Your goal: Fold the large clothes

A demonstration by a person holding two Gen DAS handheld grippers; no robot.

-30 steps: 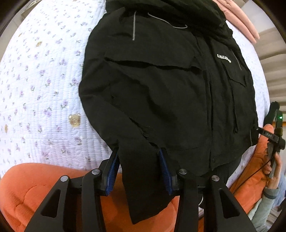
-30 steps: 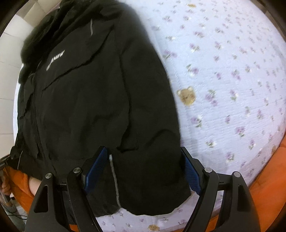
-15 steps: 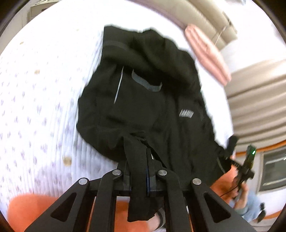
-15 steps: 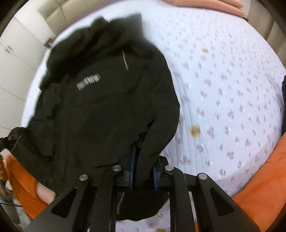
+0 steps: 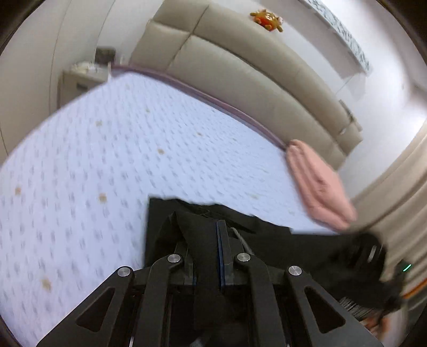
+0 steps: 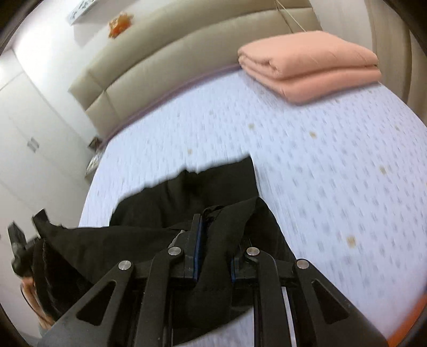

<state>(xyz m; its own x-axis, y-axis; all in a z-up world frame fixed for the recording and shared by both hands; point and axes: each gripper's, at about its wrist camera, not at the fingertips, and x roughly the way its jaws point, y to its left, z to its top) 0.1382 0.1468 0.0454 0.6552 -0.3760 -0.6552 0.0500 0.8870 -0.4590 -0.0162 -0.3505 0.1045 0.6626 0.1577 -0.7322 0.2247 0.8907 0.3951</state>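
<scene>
The left gripper point(image 5: 206, 245) was seen pressed together on a bunch of black cloth, its blue-edged pads nearly meeting with the fabric caught between them. The right gripper point(image 6: 213, 240) was likewise clamped on a gathered fold of the same cloth, which was draped over its right finger and hung down between the two arms. What was pinched by both was the black jacket point(image 6: 184, 202), raised at the near end by the two grippers while its far part was laid on the bedsheet point(image 5: 106, 160). In the left wrist view the jacket point(image 5: 267, 240) was stretched rightward toward the right gripper point(image 5: 373, 256), which was blurred and marked by a small green light. In the right wrist view the cloth was drawn leftward to the left gripper point(image 6: 21, 248), also blurred.

Beyond the jacket, the white sheet with small purple sprigs and a few tan spots was spread across the bed. A folded pink blanket point(image 6: 309, 69) was set at the far corner of the bed, against the padded beige headboard point(image 5: 240, 72). An orange plush toy point(image 5: 267, 20) was placed on the headboard's top edge. A small nightstand point(image 5: 82, 77) was seen beside the bed in the left wrist view.
</scene>
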